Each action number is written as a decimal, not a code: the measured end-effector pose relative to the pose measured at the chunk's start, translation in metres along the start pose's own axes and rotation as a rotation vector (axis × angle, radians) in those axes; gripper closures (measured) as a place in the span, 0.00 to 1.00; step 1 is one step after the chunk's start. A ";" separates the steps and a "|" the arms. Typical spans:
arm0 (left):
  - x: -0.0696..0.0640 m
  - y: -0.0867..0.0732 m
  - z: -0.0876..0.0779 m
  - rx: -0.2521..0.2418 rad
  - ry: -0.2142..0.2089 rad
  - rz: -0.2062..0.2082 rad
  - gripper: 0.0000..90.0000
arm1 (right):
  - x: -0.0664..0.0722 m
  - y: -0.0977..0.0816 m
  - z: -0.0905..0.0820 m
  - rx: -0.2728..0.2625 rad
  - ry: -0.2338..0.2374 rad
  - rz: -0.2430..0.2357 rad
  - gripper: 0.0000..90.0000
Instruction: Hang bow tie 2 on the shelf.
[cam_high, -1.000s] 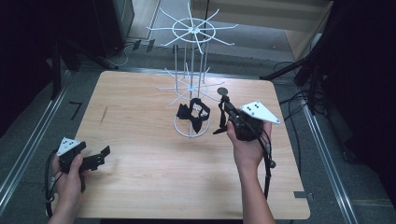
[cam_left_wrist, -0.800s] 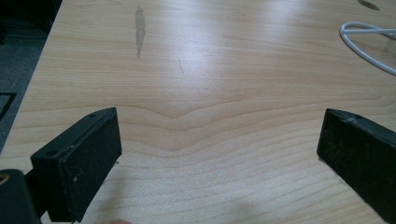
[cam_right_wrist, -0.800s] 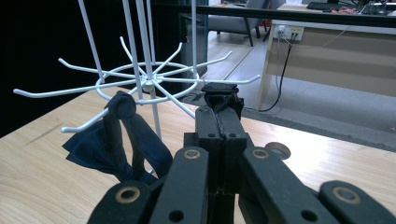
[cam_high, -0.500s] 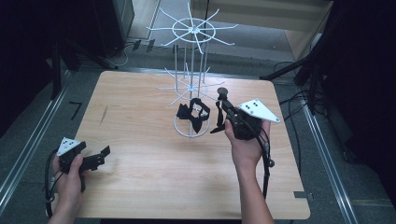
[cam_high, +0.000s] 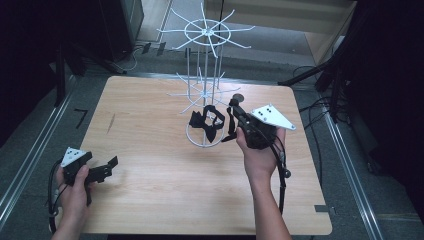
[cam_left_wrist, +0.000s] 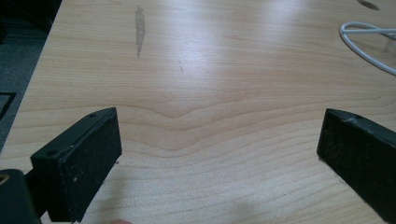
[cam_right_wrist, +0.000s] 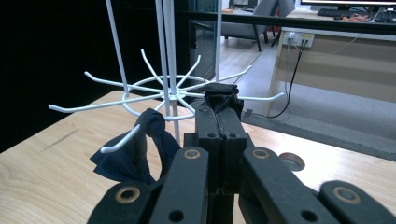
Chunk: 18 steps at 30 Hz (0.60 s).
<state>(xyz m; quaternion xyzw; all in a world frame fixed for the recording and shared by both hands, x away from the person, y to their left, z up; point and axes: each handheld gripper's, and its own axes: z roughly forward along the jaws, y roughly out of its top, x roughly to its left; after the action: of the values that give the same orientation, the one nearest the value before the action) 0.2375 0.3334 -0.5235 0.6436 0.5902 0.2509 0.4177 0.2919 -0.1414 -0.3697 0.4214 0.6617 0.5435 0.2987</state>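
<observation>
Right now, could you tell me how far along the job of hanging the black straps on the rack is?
One black strap already hangs on a lower hook of the white rack. The right gripper, shut on a second strap, holds it up beside the rack's lower hooks; it is not yet hooked. The left gripper rests open above the table.

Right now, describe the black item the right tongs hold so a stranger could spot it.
Find the white wire rack on the wooden table. Just right of its base, the right tongs pinch a black strap. Unlike the black piece hooked on the rack, it dangles from the tongs.
</observation>
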 end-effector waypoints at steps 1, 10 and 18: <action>0.000 0.000 0.000 0.000 0.000 0.000 0.00 | 0.000 0.000 0.001 -0.001 0.002 -0.003 1.00; 0.000 0.000 0.000 0.000 0.000 0.001 0.00 | 0.004 -0.001 0.008 0.007 0.005 0.004 1.00; 0.000 0.000 0.000 -0.001 0.000 0.000 0.00 | 0.009 -0.004 0.017 0.016 0.009 -0.004 1.00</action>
<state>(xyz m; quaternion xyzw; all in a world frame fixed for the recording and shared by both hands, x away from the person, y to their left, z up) 0.2375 0.3334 -0.5236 0.6435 0.5899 0.2512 0.4182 0.3013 -0.1262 -0.3766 0.4201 0.6680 0.5396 0.2934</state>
